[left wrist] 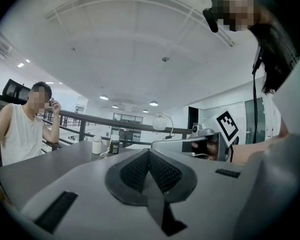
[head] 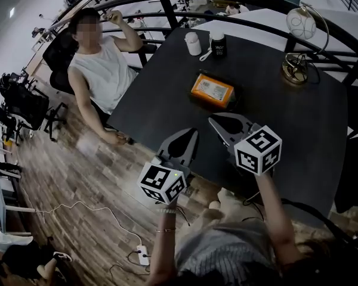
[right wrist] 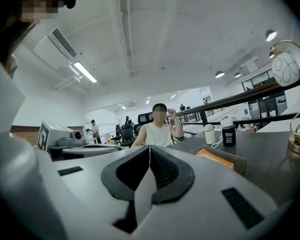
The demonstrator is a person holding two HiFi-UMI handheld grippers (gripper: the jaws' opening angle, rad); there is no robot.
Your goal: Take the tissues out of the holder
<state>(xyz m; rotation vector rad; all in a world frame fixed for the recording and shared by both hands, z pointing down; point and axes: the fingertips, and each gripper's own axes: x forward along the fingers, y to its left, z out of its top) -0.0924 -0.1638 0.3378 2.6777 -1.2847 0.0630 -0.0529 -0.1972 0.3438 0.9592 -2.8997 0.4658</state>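
Head view and both gripper views, before any contact. The tissue pack (head: pixel 212 90), orange on its upper face, lies flat in a dark, shallow holder (head: pixel 195 99) near the middle of the dark table (head: pixel 298 124), well apart from both tools. Left gripper (head: pixel 191 134) and right gripper (head: pixel 214 121) hover over the near table edge, each with its ribbed pads pressed together and nothing between them. The pack's long axis runs, in the head view, from upper left to lower right; one long side faces the grippers, and the broad printed face points up. Judged from its look, the pack is light and soft, probably film-wrapped and a little slippery, so it should yield under pressure rather than break. A pinch across the short width at one end would likely serve best, lifting straight up. Whether the holder's rim leaves room for a jaw beside the pack cannot be told from these views — the light holder may also rise with it.
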